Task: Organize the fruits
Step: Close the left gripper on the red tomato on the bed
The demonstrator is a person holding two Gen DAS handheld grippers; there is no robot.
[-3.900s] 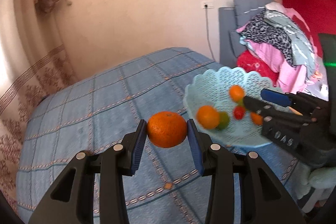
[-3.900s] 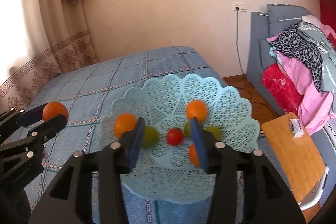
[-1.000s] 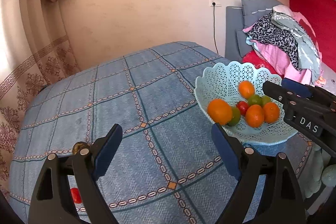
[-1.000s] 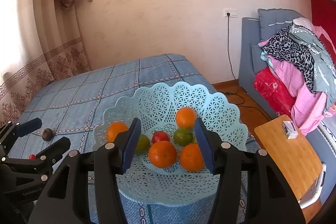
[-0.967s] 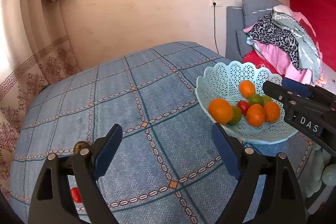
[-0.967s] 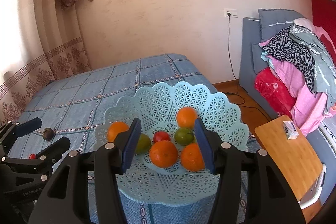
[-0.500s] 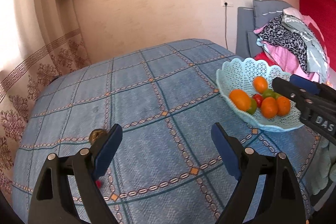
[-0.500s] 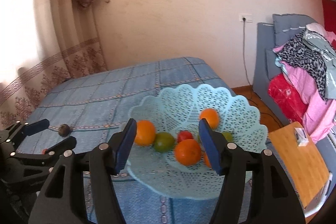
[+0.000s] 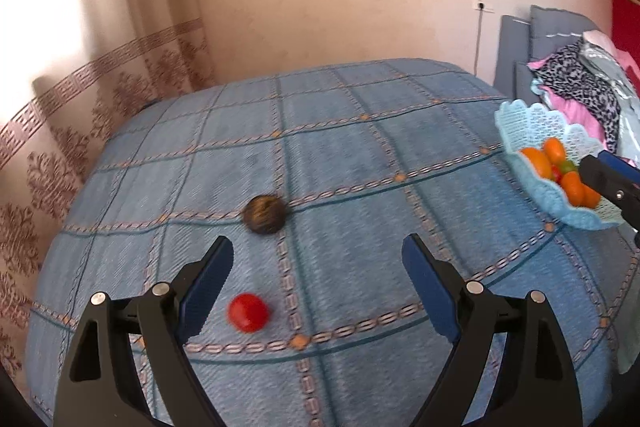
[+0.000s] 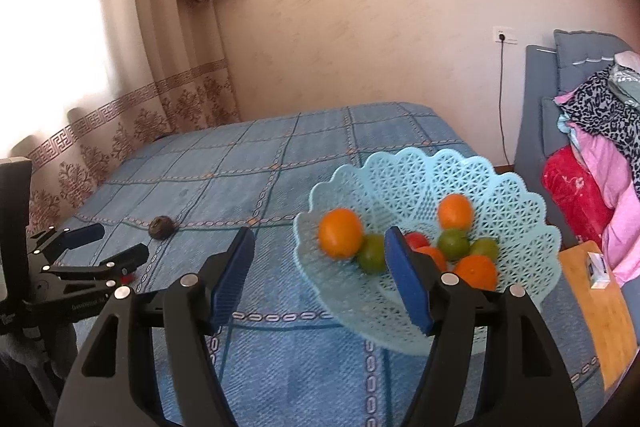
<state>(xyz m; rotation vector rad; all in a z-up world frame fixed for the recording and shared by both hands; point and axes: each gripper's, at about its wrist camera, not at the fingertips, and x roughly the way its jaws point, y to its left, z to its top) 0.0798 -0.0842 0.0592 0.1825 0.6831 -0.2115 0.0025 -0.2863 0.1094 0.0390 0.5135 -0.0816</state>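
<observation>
On the blue checked bedspread (image 9: pixel 360 147) lie a brown round fruit (image 9: pixel 264 215) and a small red fruit (image 9: pixel 248 311). My left gripper (image 9: pixel 318 251) hangs over them, open wide; the red fruit sits just inside its left finger, untouched. A pale blue lattice basket (image 10: pixel 420 163) holds several oranges (image 10: pixel 340 233) and green fruits (image 10: pixel 452 243). My right gripper (image 10: pixel 319 239) hovers at the basket's near left rim, its jaws opening with nothing between them. The right wrist view also shows the left gripper (image 10: pixel 108 245) and the brown fruit (image 10: pixel 161 227). In the left wrist view the basket (image 9: pixel 520 131) is far right.
A wooden side table (image 10: pixel 600 307) stands right of the bed, with a small box on it. A grey sofa piled with clothes (image 10: pixel 600 131) is behind it. A patterned curtain (image 10: pixel 80 147) hangs along the bed's left side. The bedspread rounds off at its edges.
The left gripper swung left, away from the basket, and the brown and red fruits came into full view under it. The right gripper's jaws widened and it also shifted left.
</observation>
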